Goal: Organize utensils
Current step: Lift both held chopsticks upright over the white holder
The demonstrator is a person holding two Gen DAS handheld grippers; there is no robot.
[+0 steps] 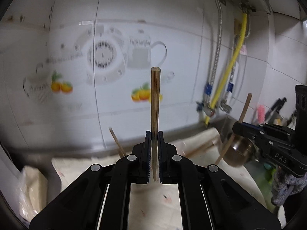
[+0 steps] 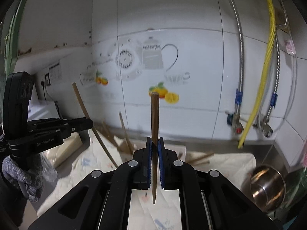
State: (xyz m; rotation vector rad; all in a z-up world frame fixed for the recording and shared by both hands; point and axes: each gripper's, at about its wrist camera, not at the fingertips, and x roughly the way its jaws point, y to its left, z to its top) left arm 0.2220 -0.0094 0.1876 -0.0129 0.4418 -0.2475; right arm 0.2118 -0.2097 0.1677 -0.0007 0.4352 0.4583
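Each hand holds a black two-finger tool, and each tool is clenched on one wooden chopstick. The left tool (image 1: 154,134) grips its chopstick (image 1: 155,99) near the thin end, so the thick blunt end stands up in front of the tiled wall. The right tool (image 2: 155,140) grips a second chopstick (image 2: 154,118) the same way, pointed tip hanging below the pads.

More loose chopsticks (image 2: 124,134) lie scattered and propped on a pale cloth (image 2: 92,164) spread over the counter. A shiny steel pot (image 2: 268,187) sits at the right, near the counter's edge.

Likely risks: each stick is smooth, slim and tapered, pinched at only one short stretch, so it could pivot or slide out under a quick swing. The long free ends could knock the other tool, the hoses on the wall, or the pot's rim if lowered at a slant.

The pads are blue and ridged; the sticks show fine straight grain.
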